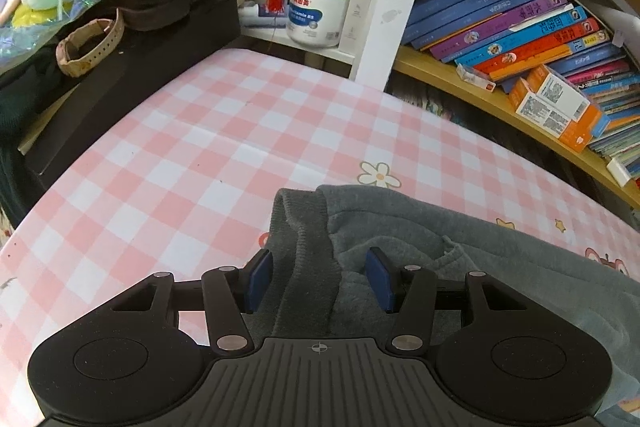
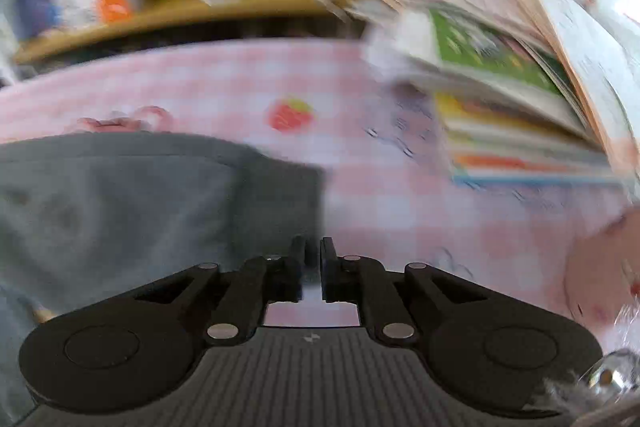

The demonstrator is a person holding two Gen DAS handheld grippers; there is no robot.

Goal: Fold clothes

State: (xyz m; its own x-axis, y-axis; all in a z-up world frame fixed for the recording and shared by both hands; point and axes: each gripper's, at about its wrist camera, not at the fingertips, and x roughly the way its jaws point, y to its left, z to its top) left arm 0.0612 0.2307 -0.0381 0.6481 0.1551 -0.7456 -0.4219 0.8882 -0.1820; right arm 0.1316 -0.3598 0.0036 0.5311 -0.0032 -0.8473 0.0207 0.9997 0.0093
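the left gripper's fingers stand spread, their blue pads apart on either side of a ribbed band of the grey garment; the pads do not look pressed onto the cloth, which runs up between them in a raised fold. the right gripper's fingers are drawn nearly together with only a thin slit left between them, right at the garment's right-hand edge; that view is smeared with motion blur, so i cannot tell whether a bit of cloth is caught between them.

the grey garment lies on the table, which is covered in a pink and white checked cloth printed with a daisy and a strawberry. in the left wrist view it fills the lower right, with its ribbed band pointing toward the middle of the table; in the right wrist view it fills the left side, its darker edge ending just beside the fingers.

further out, a black box sits at the table's left edge with a beige watch strap on it. behind stands a white tub with a green lid and cups of pens. a wooden shelf of leaning books runs along the back, and a stack of picture books rests on the table's right side.
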